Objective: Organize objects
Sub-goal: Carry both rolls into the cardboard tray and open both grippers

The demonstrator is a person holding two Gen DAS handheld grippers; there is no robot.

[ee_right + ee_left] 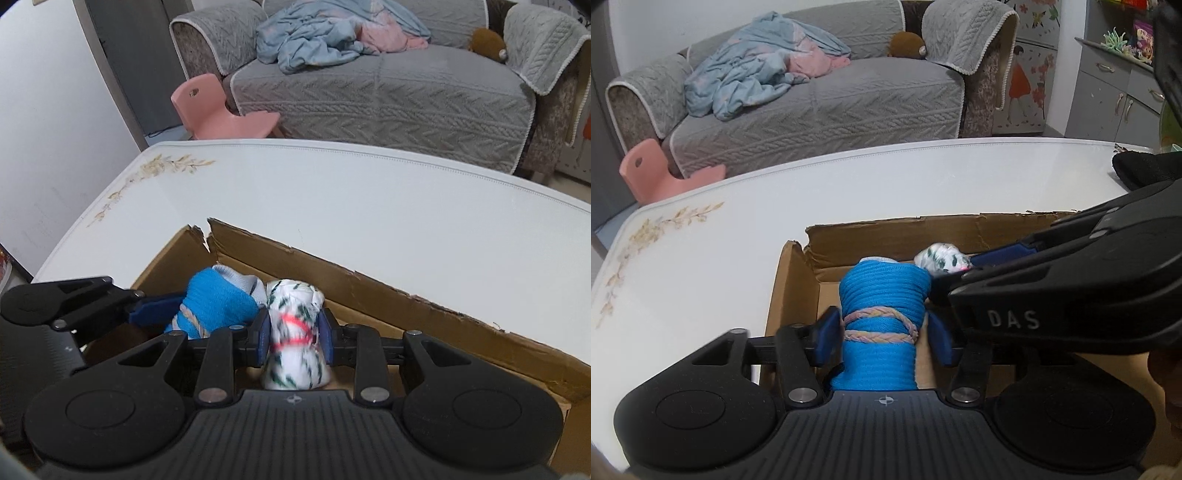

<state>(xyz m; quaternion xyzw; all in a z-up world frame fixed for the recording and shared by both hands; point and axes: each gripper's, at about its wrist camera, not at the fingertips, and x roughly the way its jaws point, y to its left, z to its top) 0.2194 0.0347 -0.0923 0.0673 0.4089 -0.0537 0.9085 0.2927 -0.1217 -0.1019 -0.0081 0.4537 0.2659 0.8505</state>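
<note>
The left claw [884, 332] is closed on a rolled blue knitted cloth bundle [882, 295] tied with braided pastel cord, inside an open brown cardboard box [792, 280] on the glossy white worktop [701, 240]. Beside it, the right claw [293, 334] clamps a rolled white green-flecked bundle [293, 347] bound with red band, also within the box.

The right gripper [964, 267] is covering most of the white roll [942, 260] and the cardboard box's [905, 230] right side. Beside that box, the blue roll [216, 304] is hiding the left gripper's [173, 306] far finger. The white roll's pattern is blurring.
</note>
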